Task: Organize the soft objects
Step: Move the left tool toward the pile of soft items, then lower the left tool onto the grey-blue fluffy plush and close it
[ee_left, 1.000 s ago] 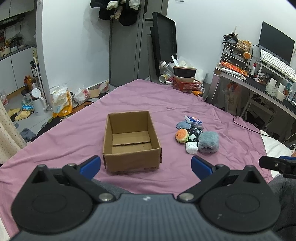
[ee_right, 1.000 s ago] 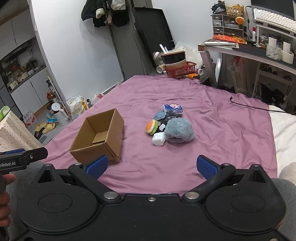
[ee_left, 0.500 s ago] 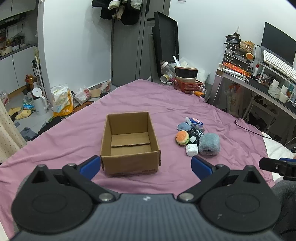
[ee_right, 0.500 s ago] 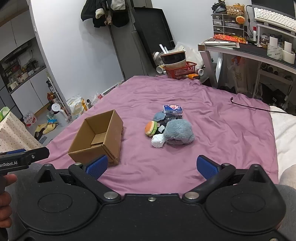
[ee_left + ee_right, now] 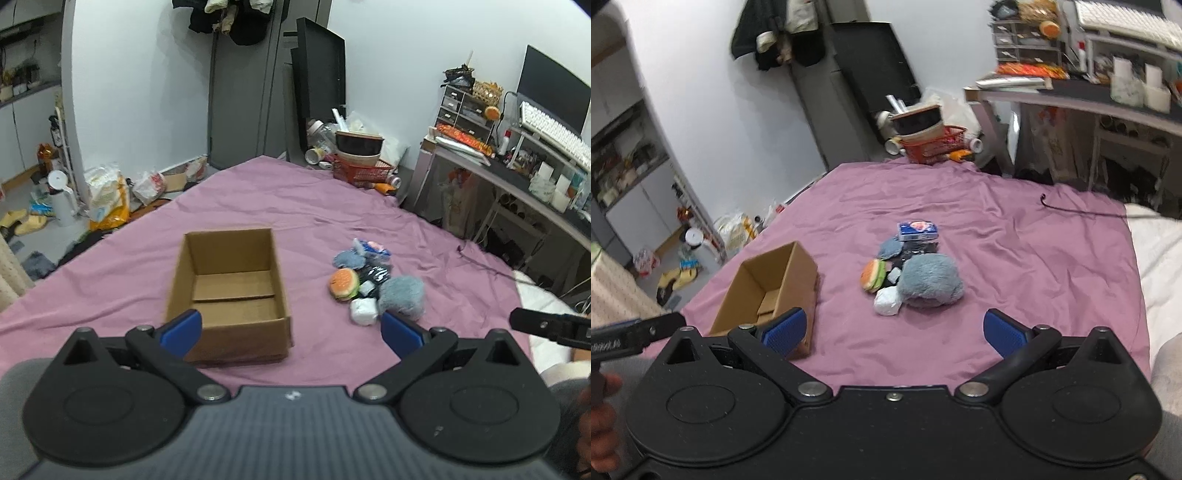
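Note:
An open, empty cardboard box (image 5: 229, 291) (image 5: 768, 291) stands on the purple bedsheet (image 5: 314, 221). To its right lies a pile of soft objects: a grey-blue fuzzy plush (image 5: 402, 297) (image 5: 929, 280), a burger toy (image 5: 344, 284) (image 5: 873, 275), a white lump (image 5: 364, 311) (image 5: 887, 301), a blue packet (image 5: 371, 248) (image 5: 918, 230) and a small blue-grey pad (image 5: 347, 258). My left gripper (image 5: 291, 332) is open and empty, close in front of the box. My right gripper (image 5: 894, 332) is open and empty, short of the pile.
A red basket with bowls (image 5: 360, 162) sits past the bed's far end. A desk with a keyboard (image 5: 546, 140) stands on the right. A black cable (image 5: 1082, 210) lies on the sheet. Bags and a white jug (image 5: 62, 199) clutter the floor to the left.
Both grippers have moved forward towards the bed. The box and the pile now look closer. The right gripper's view has tilted down a little. Nothing was grasped.

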Demonstrator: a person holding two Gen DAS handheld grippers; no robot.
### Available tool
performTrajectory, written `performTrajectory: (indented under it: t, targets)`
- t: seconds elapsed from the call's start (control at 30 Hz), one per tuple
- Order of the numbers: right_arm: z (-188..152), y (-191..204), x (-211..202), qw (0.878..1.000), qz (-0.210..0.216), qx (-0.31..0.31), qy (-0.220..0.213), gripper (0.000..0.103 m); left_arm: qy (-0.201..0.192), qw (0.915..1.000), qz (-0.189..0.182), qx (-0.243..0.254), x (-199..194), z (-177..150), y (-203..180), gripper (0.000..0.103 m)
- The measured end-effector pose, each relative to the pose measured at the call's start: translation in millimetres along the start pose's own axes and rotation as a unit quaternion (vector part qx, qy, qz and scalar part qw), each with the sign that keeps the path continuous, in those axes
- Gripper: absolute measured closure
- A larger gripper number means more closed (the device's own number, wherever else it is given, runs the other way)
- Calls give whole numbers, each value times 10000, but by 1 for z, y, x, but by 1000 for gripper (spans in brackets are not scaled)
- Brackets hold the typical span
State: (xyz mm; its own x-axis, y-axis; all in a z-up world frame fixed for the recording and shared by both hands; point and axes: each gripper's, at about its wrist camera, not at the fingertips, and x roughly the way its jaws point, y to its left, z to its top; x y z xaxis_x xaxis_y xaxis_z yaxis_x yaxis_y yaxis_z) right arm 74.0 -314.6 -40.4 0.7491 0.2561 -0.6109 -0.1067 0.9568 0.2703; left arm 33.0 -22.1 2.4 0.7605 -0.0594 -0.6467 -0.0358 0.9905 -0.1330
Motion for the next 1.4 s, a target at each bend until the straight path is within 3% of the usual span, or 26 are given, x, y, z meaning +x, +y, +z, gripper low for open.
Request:
performTrajectory:
  t: [0.33, 0.77, 1.0, 1.13, 1.4]
  targets:
    - [13, -37, 39, 9977, -80, 630, 250, 4, 57, 9995, -311, -96, 37, 12, -28, 2]
    - [41, -71, 94, 9879, -120, 1478, 462, 18, 292, 9981, -476, -259, 98, 39, -60, 17]
    - [54, -83, 126, 9821, -159, 1765, 640, 21, 685, 9955, -465, -461, 138, 52, -70, 29]
    - [55, -92, 144, 9769, -100, 1992, 770, 28, 926, 9929, -505, -545, 161, 60, -75, 30]
    - [42, -99, 189, 9779, 144, 1998, 595, 36, 1259, 9878, -532, -751, 208, 70, -84, 41]
